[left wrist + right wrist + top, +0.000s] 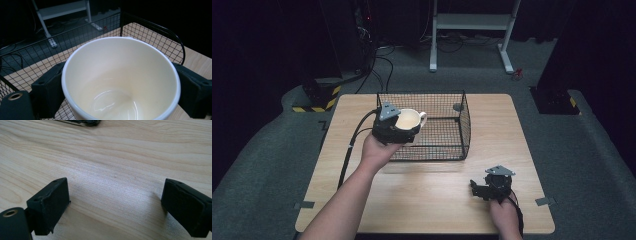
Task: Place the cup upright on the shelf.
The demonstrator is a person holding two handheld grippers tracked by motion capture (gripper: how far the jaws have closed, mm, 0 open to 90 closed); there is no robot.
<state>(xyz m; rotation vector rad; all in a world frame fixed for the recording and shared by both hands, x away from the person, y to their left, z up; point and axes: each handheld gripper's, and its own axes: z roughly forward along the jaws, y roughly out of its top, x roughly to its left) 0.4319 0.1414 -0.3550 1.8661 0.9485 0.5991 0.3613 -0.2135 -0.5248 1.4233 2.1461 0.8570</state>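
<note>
A cream mug [408,120] with its handle to the right is held over the left end of a black wire basket [464,127]. My left gripper [399,131] is shut on the mug. In the left gripper view the empty mug [120,80] sits between the two black jaws, its mouth toward the camera, with the basket's mesh [150,32] behind it. My right gripper [479,190] rests low over the wooden table [432,200] at the front right, open, with bare wood [115,177] between its jaws.
The basket stands in the middle of the table's far half and looks empty apart from the mug above it. A white metal frame [472,22] and cables lie on the dark floor beyond the table.
</note>
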